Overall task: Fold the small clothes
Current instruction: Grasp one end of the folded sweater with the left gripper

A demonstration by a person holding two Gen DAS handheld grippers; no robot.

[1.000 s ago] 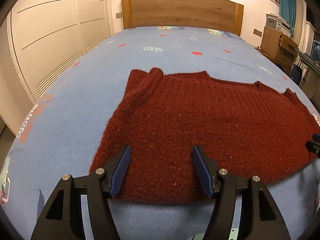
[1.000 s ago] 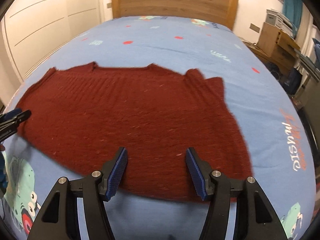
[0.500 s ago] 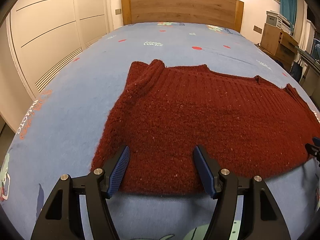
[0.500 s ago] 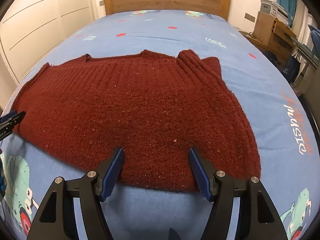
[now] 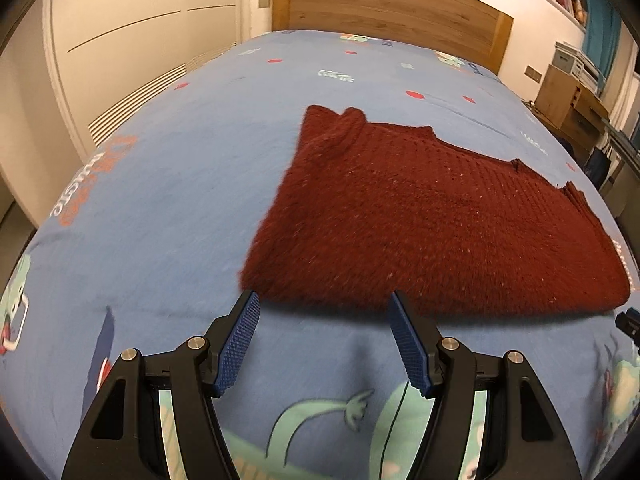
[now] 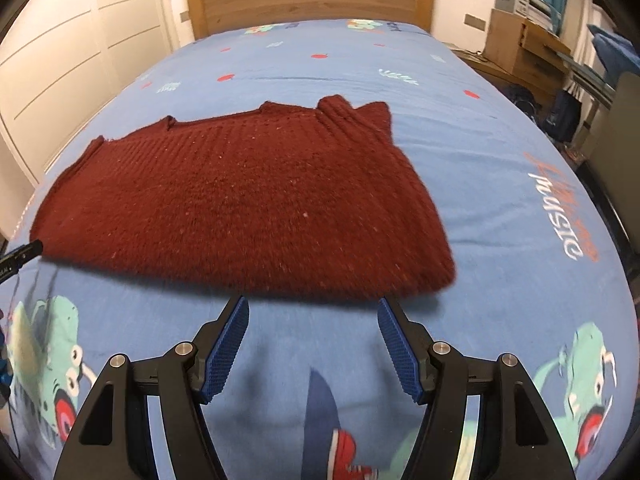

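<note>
A dark red knitted sweater [image 5: 420, 220] lies flat on the blue printed bedspread [image 5: 160, 200], folded into a wide band. My left gripper [image 5: 324, 304] hangs open just short of the sweater's near edge, by its left corner, with only bedspread between the blue pads [image 5: 240, 336]. In the right wrist view the same sweater [image 6: 248, 196] spreads across the bedspread [image 6: 500, 184]. My right gripper [image 6: 312, 308] stands open just before the near edge, close to the right corner, holding nothing. Each gripper's tip shows at the other view's edge, the right one [image 5: 628, 324] and the left one [image 6: 20, 256].
A wooden headboard [image 5: 392, 8] closes the far end of the bed. White wardrobe doors [image 5: 132, 40] run along the left. A wooden cabinet [image 5: 568, 100] with boxes stands at the right, beside the bed's edge.
Both grippers have drawn back toward the near side, off the sweater. Their pads, which stood over the knit, now hover over bare bedspread. The sweater lies still.
</note>
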